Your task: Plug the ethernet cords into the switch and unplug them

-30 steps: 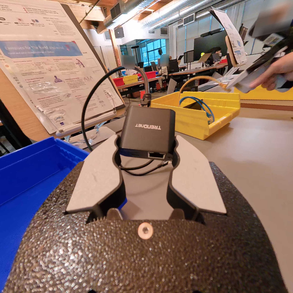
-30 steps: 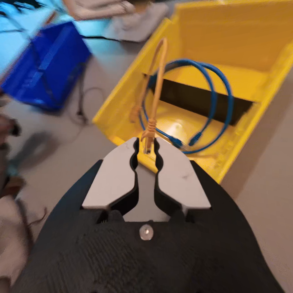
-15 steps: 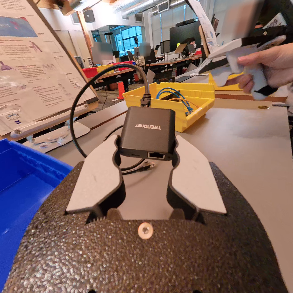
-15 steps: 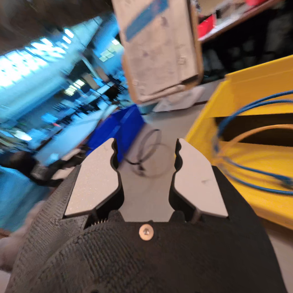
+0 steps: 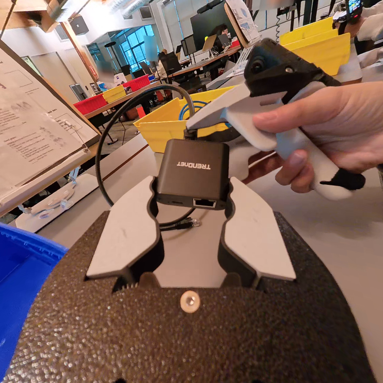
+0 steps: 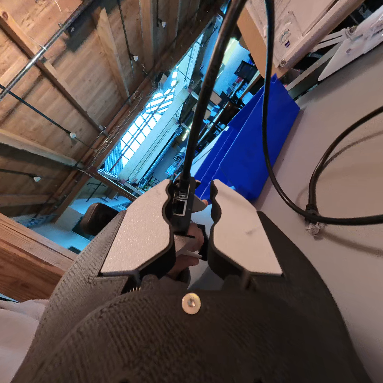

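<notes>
My left gripper (image 5: 192, 182) is shut on a small black switch (image 5: 194, 165) and holds it above the grey table, with an empty port facing me. A black ethernet cord (image 5: 101, 149) is plugged into the switch's far side and loops left and down; its free plug (image 5: 190, 222) lies on the table. My right gripper (image 6: 190, 192) is open, with its jaws on either side of the plugged connector (image 6: 183, 186) at the switch's back (image 6: 180, 207). In the left wrist view a hand holds it, and its fingers (image 5: 217, 109) reach down to that plug.
A yellow bin (image 5: 163, 128) behind the switch holds blue cords (image 5: 186, 107). A blue bin (image 5: 20, 269) stands at the near left and also shows in the right wrist view (image 6: 248, 145). A tilted document stand (image 5: 41, 124) rises at the left. Less than 4 cm separates the two grippers' tips.
My right gripper let go of the orange cord at the yellow bin, opened, and swung over to the plug at the switch's far side. My left gripper still holds the switch.
</notes>
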